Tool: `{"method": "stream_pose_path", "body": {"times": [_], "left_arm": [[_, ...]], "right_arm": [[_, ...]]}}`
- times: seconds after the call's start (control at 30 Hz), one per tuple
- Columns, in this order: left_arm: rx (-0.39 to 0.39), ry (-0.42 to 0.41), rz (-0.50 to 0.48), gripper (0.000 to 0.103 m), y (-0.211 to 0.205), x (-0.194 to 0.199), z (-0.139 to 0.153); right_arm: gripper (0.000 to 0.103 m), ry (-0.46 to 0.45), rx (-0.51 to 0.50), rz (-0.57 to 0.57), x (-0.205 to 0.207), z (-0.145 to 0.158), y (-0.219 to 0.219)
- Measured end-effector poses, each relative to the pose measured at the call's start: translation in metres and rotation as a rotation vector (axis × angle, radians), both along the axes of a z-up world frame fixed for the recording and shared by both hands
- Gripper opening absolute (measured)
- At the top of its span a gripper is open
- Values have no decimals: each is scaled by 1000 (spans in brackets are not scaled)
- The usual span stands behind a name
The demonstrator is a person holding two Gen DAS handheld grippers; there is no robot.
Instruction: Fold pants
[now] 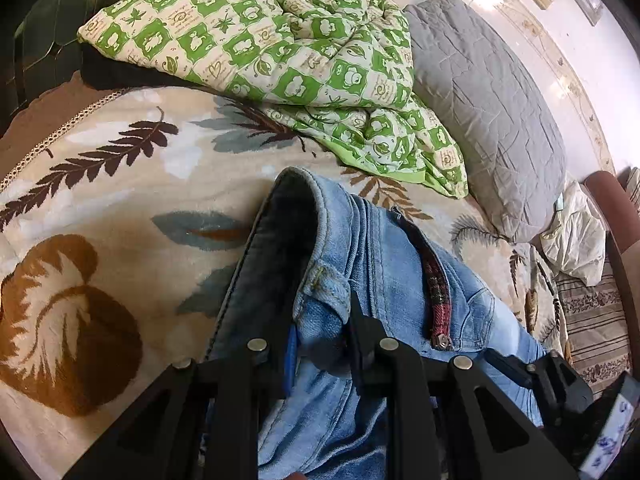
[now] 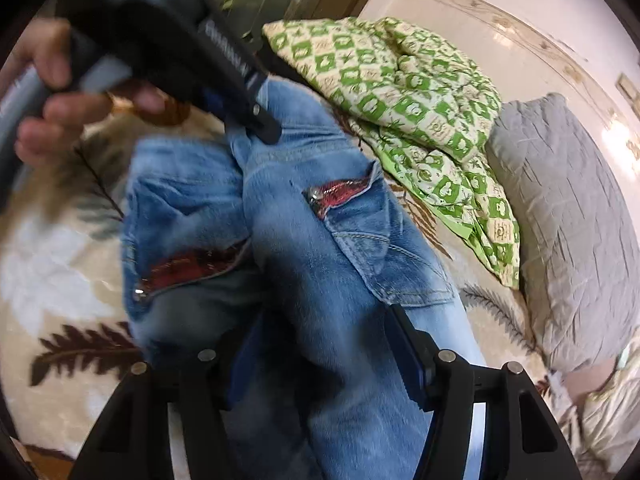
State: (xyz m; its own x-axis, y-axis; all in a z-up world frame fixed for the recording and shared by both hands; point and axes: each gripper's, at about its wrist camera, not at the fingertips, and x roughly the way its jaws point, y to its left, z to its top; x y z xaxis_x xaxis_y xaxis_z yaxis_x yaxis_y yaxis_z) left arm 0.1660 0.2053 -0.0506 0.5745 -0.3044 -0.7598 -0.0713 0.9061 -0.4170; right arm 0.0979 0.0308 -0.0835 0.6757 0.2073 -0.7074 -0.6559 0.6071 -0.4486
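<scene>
Light-blue jeans (image 1: 384,280) are seen bunched on a leaf-patterned bed cover (image 1: 100,208), the waistband lifted clear of the bed and the legs trailing toward the cameras. The waistband is pinched near a belt loop by the left gripper (image 1: 320,344), its jaws drawn close on the denim. A fold of fabric lower down, below the red-lined pocket (image 2: 340,192), is straddled by the right gripper (image 2: 320,364), its jaws partly spread; whether the pads yet press the cloth cannot be told, the view being blurred.

The step in hand is judged to be the gathering of the garment at two points so that it can be shaken out flat. It would be done well if the right grasp were secured on a single layer at the waistband's other side rather than on the bunched middle, and if both holds were kept level so that the seams are lined up.

Open room is offered on the left of the bed cover. The far side is taken by a green checked quilt (image 1: 280,52) and a grey pillow (image 1: 492,104), just beside the jeans, and these are best avoided when the legs are spread. The left gripper's handle is held by a hand (image 2: 52,92).
</scene>
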Motion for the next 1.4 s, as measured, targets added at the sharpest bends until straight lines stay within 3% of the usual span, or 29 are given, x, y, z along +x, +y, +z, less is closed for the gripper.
{"method": "stream_pose_path", "body": {"times": [0.07, 0.17, 0.43, 0.7, 1.1, 1.23, 1.3, 1.33, 1.37, 1.4], "left_arm": [[3, 0, 0, 22, -1, 0, 1], [11, 0, -4, 22, -3, 0, 1], [51, -46, -14, 21, -7, -19, 21], [88, -85, -37, 21, -13, -55, 47], [201, 89, -70, 21, -16, -59, -17], [220, 83, -72, 21, -20, -61, -20], [237, 49, -67, 26, -21, -65, -16], [248, 35, -71, 37, -21, -68, -12], [284, 23, -63, 52, -21, -71, -7], [372, 1, -2, 91, -19, -77, 2]], "right_arm": [[23, 0, -17, -7, 2, -6, 2], [8, -12, 8, -5, -1, -6, -1], [5, -63, 94, 12, -20, 21, -13], [5, -57, 97, 71, -51, 35, -26], [5, 83, 73, 65, -50, -12, -13], [5, 75, 75, 50, -50, -18, -11], [9, 92, 119, 26, -47, -10, -17], [19, 88, 128, 9, -48, -6, -21], [49, 65, 137, -13, -50, 0, -27], [73, 36, 164, -33, -55, 8, -35]]}}
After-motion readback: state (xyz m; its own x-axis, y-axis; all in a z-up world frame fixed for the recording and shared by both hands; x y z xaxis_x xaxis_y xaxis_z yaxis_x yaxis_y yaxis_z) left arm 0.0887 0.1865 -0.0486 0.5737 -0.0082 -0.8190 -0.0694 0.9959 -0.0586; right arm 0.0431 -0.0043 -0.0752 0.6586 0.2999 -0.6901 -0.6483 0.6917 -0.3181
